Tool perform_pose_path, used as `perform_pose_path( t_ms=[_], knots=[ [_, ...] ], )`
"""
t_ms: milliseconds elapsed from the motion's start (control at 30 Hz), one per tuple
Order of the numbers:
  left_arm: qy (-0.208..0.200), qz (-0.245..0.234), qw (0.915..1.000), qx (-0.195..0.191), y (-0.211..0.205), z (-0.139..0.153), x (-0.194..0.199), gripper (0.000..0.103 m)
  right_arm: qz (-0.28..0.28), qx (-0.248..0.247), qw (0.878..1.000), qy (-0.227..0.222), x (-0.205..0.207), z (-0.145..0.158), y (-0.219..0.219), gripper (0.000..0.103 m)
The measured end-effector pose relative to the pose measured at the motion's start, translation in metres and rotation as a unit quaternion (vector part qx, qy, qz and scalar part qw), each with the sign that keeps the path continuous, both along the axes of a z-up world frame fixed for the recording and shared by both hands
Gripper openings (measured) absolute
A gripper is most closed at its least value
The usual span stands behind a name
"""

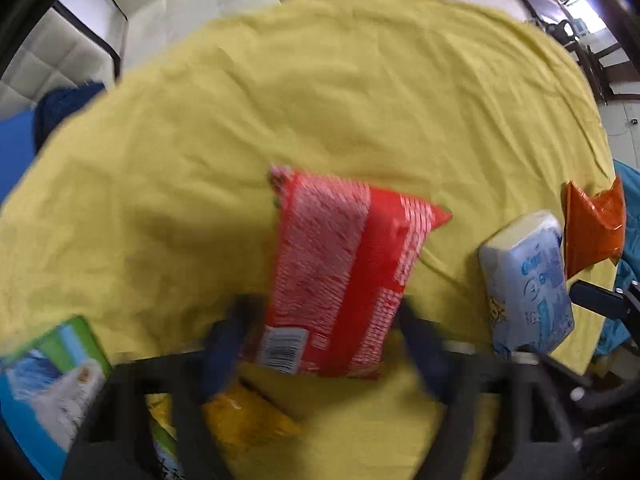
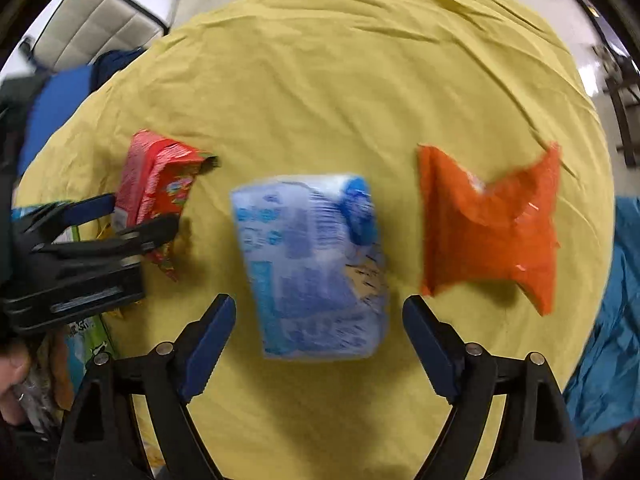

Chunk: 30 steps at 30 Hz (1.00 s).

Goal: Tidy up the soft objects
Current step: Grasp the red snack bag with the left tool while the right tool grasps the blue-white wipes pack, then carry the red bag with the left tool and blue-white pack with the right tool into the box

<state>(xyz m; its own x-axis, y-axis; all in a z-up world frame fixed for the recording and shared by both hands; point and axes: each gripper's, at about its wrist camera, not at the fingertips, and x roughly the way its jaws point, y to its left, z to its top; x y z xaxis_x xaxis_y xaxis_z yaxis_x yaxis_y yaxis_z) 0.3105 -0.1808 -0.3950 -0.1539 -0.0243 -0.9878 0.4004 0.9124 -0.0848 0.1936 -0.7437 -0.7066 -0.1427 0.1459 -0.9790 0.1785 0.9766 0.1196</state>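
A red snack bag [image 1: 344, 276] with white print is held between the fingers of my left gripper [image 1: 324, 344], above the yellow cloth [image 1: 320, 92]. The right wrist view shows the same bag [image 2: 156, 184] with my left gripper [image 2: 132, 220] closed on its end. A pale blue tissue pack [image 2: 316, 268] lies on the cloth just ahead of my right gripper [image 2: 320, 316], which is open and empty with its fingers either side of the pack's near end. The pack also shows in the left wrist view [image 1: 528, 284]. An orange snack bag [image 2: 492, 224] lies to its right.
A green and blue packet [image 1: 52, 376] and a yellow bag [image 1: 244, 420] lie near the left gripper's base. A blue cloth [image 2: 616, 328] hangs off the right side. White cushioned seats [image 2: 104, 20] stand behind the table.
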Motion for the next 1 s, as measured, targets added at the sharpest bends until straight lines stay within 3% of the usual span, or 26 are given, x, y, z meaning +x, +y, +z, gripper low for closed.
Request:
perform_pose_path(
  t_ms=[100,167,200,300,433,500,700,867,1000],
  knots=[
    [-0.011,-0.003,0.9999,-0.003,-0.001,0.008,-0.009,0.05,0.002,-0.018,1.0,0.006,-0.002,-0.008,0.016,0.087],
    [-0.016,0.004,0.9999,-0.001,0.004,0.013,-0.019,0.049,-0.008,-0.029,0.999,0.012,-0.001,-0.018,0.014,0.075],
    [-0.02,0.011,0.9997,0.002,0.007,0.017,-0.025,0.049,-0.018,-0.033,0.999,0.022,-0.003,-0.024,0.011,0.064],
    [-0.019,0.044,0.9988,0.015,0.019,0.022,-0.045,0.049,-0.054,-0.028,0.998,0.028,-0.013,-0.025,0.001,0.06],
    [0.002,0.075,0.9971,0.014,0.031,0.025,-0.069,0.049,-0.116,0.021,0.992,0.053,-0.032,-0.026,-0.018,0.061],
    [0.012,0.086,0.9962,0.008,0.032,0.022,-0.077,0.049,-0.121,0.035,0.991,0.053,-0.04,-0.027,-0.02,0.062],
    [-0.007,0.081,0.9965,0.02,0.024,0.024,-0.075,0.05,-0.099,-0.017,0.995,0.025,-0.038,-0.028,-0.016,0.067],
    [-0.02,0.072,0.9968,0.028,-0.002,0.028,-0.087,0.048,-0.089,-0.043,0.995,0.018,-0.053,-0.042,0.026,0.066],
    [-0.042,0.072,0.9961,0.029,-0.003,0.034,-0.098,0.045,-0.079,-0.059,0.995,0.011,-0.062,-0.044,0.052,0.055]
  ],
)
